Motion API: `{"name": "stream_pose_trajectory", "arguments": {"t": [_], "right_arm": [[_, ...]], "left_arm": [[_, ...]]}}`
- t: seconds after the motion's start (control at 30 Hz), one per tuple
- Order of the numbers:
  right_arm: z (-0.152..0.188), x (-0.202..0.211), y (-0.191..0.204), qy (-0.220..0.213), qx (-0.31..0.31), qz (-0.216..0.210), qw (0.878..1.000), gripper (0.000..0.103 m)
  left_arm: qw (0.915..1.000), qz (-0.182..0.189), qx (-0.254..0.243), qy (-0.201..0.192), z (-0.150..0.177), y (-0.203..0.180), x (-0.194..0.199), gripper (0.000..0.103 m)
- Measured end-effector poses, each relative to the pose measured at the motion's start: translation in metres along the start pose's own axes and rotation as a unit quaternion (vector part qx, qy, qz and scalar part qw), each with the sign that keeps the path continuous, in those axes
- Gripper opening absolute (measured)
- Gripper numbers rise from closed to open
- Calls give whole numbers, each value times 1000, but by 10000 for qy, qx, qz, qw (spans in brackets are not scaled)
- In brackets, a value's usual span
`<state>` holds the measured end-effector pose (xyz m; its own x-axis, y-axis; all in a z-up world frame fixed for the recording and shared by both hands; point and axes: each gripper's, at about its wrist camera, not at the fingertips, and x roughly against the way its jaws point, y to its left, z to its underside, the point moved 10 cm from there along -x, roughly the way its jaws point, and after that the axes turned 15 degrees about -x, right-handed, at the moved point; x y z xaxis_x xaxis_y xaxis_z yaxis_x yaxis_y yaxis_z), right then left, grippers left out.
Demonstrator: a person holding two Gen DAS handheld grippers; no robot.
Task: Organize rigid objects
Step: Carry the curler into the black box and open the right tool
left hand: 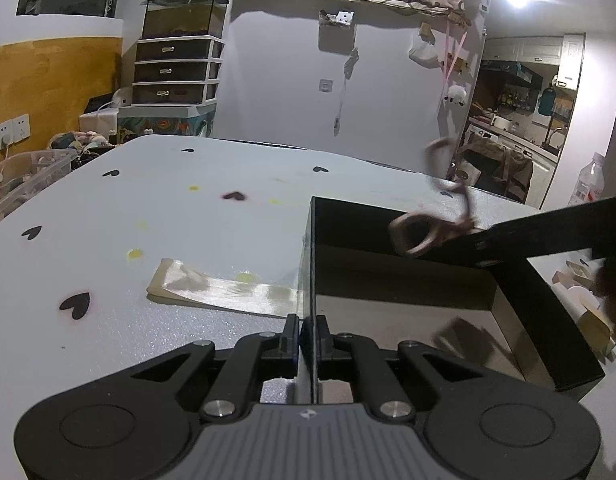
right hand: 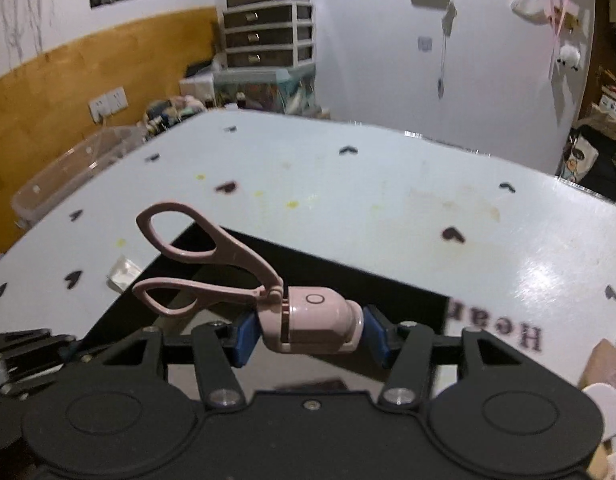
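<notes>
STEP: you carried the pink plastic eyelash curler (right hand: 244, 280), clamped in your right gripper (right hand: 308, 334), over the black cardboard box (left hand: 392, 280) | LEFT: your left gripper (left hand: 307, 336) pinched the box's wall | NEXT: lowering and release seemed due

Pink eyelash curler (right hand: 268, 292) with two loop handles and a rounded pale-pink head is hanging in the air above the black box (left hand: 408, 280), clamped by its head, handles sticking out up-left in the right wrist view. In the left wrist view it is appearing blurred over the box's far right wall. Black open-top rectangular box is sitting on the white surface (left hand: 188, 208) toward its near right part, upright, its near left wall pinched; inside is looking dark, contents unclear.
</notes>
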<state>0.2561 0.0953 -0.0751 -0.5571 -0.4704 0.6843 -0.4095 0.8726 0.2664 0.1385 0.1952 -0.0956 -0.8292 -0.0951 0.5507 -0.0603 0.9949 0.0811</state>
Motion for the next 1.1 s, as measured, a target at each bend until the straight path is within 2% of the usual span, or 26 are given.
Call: {"name": "stream_pose_trajectory", "arguments": {"t": [0.23, 0.27, 0.33, 0.4, 0.67, 0.83, 1.1], "right_arm": [[4, -34, 2, 207, -114, 542, 9982, 57], [6, -37, 2, 248, -85, 572, 9980, 58], [8, -37, 3, 253, -72, 514, 9983, 69], [9, -32, 5, 194, 13, 431, 9989, 71], [-5, 19, 4, -283, 36, -109, 9995, 85], [-14, 59, -5, -670, -7, -503, 9965, 98], [-16, 103, -45, -1181, -185, -566, 9912, 100]], "left_arm": [[10000, 21, 20, -2, 0, 2, 0, 7], [10000, 20, 25, -5, 1, 1, -1, 7], [10000, 23, 44, -9, 1, 1, -1, 7], [10000, 25, 65, -11, 1, 2, -1, 7], [9999, 39, 127, -21, 2, 3, -1, 7], [9999, 30, 156, -11, 2, 3, -1, 7], [9998, 9, 186, 0, 1, 3, -1, 7]]}}
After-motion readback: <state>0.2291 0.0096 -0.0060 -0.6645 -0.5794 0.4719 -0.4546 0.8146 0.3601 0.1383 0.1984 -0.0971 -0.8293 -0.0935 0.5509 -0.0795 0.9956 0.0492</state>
